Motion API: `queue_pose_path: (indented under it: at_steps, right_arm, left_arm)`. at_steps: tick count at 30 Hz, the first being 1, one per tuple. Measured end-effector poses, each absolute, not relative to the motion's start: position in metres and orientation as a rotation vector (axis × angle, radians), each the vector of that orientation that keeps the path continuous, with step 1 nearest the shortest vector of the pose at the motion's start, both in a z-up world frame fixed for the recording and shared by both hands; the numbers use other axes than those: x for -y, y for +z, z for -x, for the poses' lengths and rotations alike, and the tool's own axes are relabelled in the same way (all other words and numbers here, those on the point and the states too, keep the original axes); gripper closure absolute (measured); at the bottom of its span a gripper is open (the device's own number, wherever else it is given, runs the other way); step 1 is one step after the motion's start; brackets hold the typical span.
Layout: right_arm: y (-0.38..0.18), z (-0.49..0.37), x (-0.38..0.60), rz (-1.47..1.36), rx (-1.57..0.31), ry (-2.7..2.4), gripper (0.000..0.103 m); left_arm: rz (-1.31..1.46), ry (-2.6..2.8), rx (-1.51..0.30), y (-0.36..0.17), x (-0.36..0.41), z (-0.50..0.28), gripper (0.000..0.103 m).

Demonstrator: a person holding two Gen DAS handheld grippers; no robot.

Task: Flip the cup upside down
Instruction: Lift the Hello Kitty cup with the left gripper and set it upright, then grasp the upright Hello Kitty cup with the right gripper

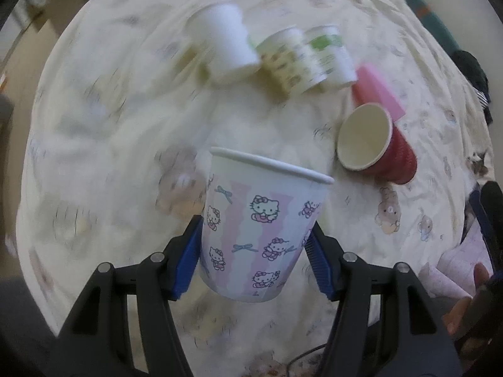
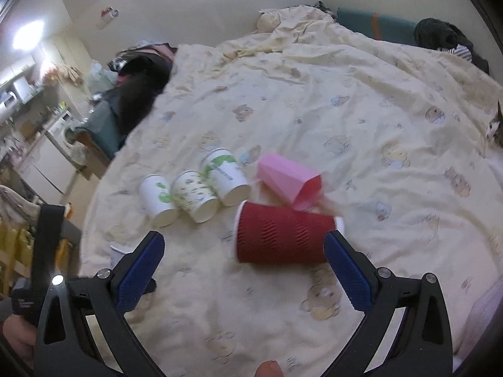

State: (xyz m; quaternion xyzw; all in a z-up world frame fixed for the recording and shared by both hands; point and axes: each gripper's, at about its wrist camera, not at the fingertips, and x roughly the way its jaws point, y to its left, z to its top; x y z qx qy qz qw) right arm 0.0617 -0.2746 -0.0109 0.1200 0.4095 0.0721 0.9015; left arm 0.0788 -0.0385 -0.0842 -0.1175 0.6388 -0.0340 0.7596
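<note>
My left gripper [image 1: 254, 242] is shut on a white Hello Kitty paper cup [image 1: 261, 229], held above the bed with its rim up and tilted a little. A red ribbed cup [image 1: 377, 147] lies on its side to the right, mouth toward me; in the right wrist view the red cup [image 2: 283, 238] lies just ahead of my open, empty right gripper [image 2: 245, 260]. A pink cup [image 2: 287, 182] lies on its side behind it. Three white and green paper cups [image 2: 195, 191] stand upside down in a row.
Everything sits on a cream patterned bedspread [image 2: 345, 110]. Dark clothes [image 2: 138, 91] lie at the bed's left edge and more at the far right corner [image 2: 446, 37]. Furniture and a kitchen area [image 2: 37, 119] lie left of the bed.
</note>
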Motion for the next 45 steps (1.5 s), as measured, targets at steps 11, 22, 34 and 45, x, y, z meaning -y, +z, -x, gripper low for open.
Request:
queue_pose_path:
  at_steps: [11,22,34,45]
  right_arm:
    - [-0.025,-0.039,0.278,-0.255,-0.872,0.091,0.0]
    - [-0.03,-0.038,0.285,-0.279,-0.892,0.091,0.0]
    - [-0.03,-0.04,0.28,-0.281,-0.892,0.107,0.0]
    - [-0.026,-0.037,0.274,-0.261,-0.878,0.116,0.0]
  left_arm:
    - [0.275,0.042,-1.463,-0.121,0.042,-0.063,0.042]
    - [0.255,0.029,-1.494,-0.142,0.054,-0.06,0.032]
    - [0.234,-0.036,-1.446,-0.111,0.064,-0.048,0.011]
    - [0.202,-0.097,-1.302,-0.053,0.02,-0.035,0.011]
